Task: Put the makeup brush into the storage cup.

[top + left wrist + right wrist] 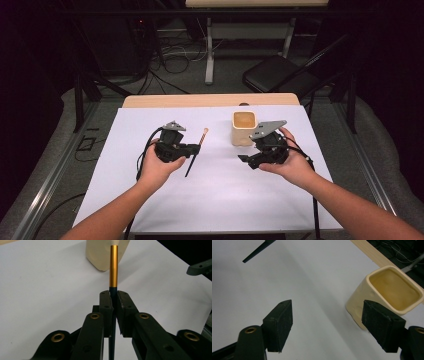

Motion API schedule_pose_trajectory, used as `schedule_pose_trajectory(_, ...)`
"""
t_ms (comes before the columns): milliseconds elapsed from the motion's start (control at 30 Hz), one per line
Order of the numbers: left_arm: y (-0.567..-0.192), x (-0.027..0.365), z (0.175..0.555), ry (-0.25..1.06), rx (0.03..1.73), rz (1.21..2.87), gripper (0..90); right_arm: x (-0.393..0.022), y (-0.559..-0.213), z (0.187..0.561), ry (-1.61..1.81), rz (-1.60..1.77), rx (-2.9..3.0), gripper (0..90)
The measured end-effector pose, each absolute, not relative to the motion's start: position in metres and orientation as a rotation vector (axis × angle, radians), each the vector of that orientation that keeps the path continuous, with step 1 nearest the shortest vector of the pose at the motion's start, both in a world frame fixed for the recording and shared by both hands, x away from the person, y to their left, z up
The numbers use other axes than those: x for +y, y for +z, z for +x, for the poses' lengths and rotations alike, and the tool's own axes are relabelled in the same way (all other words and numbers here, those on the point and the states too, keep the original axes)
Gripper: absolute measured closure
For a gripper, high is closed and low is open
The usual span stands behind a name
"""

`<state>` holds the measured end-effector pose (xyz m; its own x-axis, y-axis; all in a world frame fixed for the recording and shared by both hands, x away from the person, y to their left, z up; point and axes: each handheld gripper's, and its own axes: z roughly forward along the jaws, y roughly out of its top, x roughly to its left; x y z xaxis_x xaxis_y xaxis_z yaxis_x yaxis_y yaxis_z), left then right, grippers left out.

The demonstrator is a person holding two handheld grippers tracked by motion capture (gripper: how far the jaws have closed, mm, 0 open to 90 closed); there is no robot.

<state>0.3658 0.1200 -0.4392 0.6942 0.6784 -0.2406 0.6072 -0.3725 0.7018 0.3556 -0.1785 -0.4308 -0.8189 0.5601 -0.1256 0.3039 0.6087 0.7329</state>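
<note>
The brush [113,267] is being gripped by its dark handle between the closed jaws of the left gripper [113,296], its gold ferrule pointing toward the cream cup [387,293]. It is being held above the white sheet [215,195]. The right gripper [327,325] is being held with jaws wide apart, just beside the cup, whose inside looks empty.

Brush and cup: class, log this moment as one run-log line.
left gripper: shut on brush | right gripper: open beside cup | cup: upright, empty | sheet: white
</note>
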Motion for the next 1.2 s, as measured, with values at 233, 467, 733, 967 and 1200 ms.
schedule_pose_trajectory(233,-0.441,0.117,0.366,0.11,0.971,2.075,82.9,-0.172,-0.433,0.36,1.076,0.662,2.51,28.1)
schedule_pose_trajectory(467,-0.443,0.111,0.366,0.102,0.961,2.074,82.9,-0.165,-0.435,0.362,1.085,0.642,2.529,32.4)
schedule_pose_trajectory(733,-0.443,0.108,0.366,0.094,0.948,2.051,82.9,-0.158,-0.435,0.366,1.143,0.693,2.534,38.2)
schedule_pose_trajectory(967,-0.442,0.106,0.365,0.092,0.942,2.021,82.9,-0.154,-0.437,0.368,1.179,0.734,2.561,47.5)
schedule_pose_trajectory(1200,-0.442,0.105,0.364,0.083,0.946,2.001,83.0,-0.156,-0.434,0.371,1.266,0.819,2.537,49.7)
